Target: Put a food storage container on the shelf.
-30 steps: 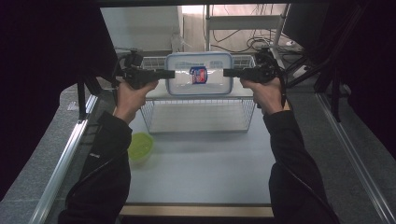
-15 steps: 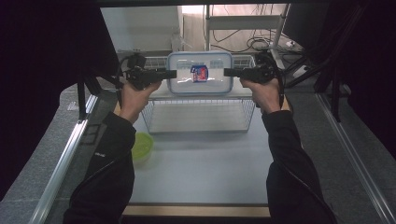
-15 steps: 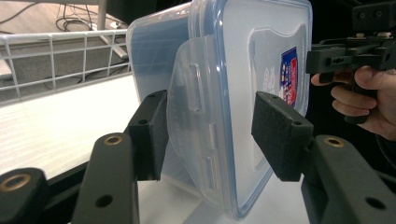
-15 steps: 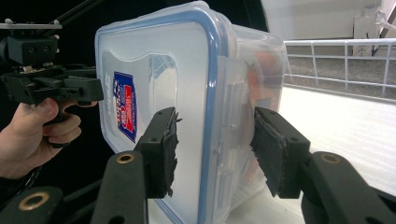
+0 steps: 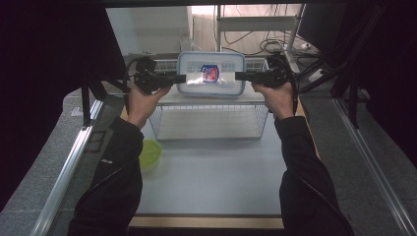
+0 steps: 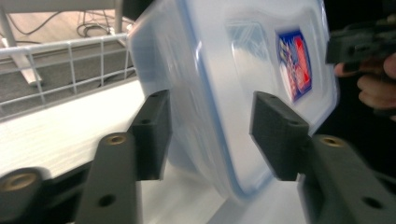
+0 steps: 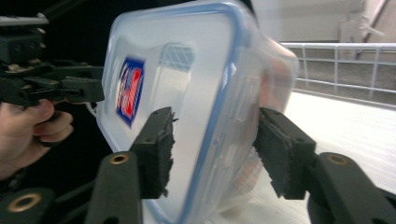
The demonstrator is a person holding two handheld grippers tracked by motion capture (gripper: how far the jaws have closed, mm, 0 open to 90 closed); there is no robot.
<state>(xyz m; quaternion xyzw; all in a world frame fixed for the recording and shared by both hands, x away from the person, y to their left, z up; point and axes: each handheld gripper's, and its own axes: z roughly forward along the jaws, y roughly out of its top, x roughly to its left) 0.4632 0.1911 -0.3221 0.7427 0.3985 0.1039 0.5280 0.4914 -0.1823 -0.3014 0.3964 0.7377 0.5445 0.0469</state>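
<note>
A clear plastic container (image 5: 221, 87) with a blue-rimmed lid and a red and blue label is held tipped up over a wire basket (image 5: 211, 123), its lid facing me. My left gripper (image 5: 183, 77) is shut on its left end. In the left gripper view one pad (image 6: 152, 135) is behind the container (image 6: 219, 60) and one is on the lid. My right gripper (image 5: 238, 75) is shut on the right end. In the right gripper view its pads (image 7: 156, 149) clamp the container (image 7: 187, 70) across the rim. The container looks blurred.
The basket stands at the far middle of the grey table (image 5: 211, 182). A lime green bowl (image 5: 149, 153) sits left of my left forearm. Metal rails (image 5: 64, 167) run along both table sides. A shelf frame and cables lie beyond the basket.
Both grippers' tips have moved inward over the container's ends, and the container has shifted slightly up and away in the high view.
</note>
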